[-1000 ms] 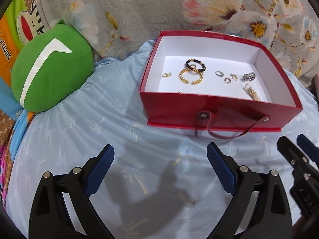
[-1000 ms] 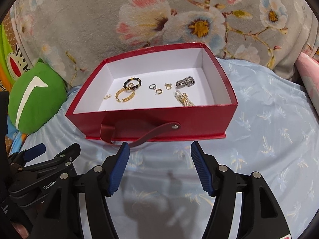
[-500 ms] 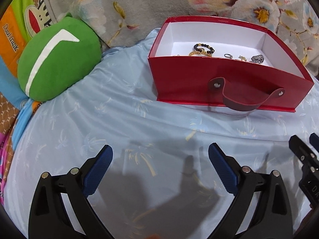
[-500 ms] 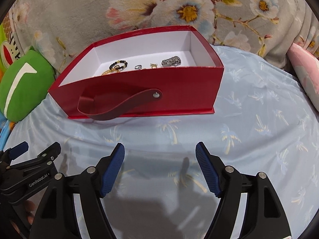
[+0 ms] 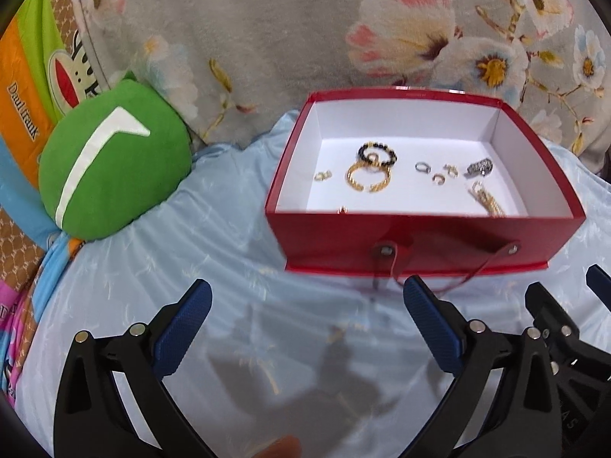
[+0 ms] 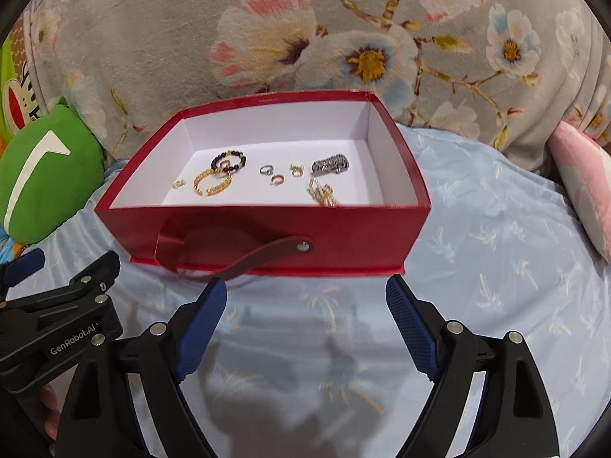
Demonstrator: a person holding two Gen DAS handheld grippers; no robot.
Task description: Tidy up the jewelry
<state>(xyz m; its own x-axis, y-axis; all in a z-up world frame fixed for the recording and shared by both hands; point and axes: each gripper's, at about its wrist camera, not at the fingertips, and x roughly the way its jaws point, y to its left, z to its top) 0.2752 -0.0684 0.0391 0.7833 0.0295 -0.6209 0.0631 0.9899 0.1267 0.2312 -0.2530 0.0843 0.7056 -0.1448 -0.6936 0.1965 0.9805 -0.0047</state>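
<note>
**Both wrist views rose back over the box**

Half a second earlier only the front wall showed; now the red box (image 6: 263,229) lay open to view on the blue sheet (image 6: 496,267), jewelry scattered on its white floor: gold bracelet (image 6: 212,185), black bead bracelet (image 6: 228,160), silver clasp (image 6: 330,164). Left gripper (image 5: 305,328) and right gripper (image 6: 305,328) hovered wide apart, empty, before it. A green cushion (image 5: 114,160) sat left; the floral blanket (image 6: 343,38) rose behind.

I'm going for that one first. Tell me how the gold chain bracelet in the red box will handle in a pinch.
The gold chain bracelet looks linked, so it will probably sag and drape rather than hold its ring shape. It seems thin and light, lying flat on the white floor of the red box, so wide pads may slip over it. The black bead bracelet overlaps it and may drag along.
</note>
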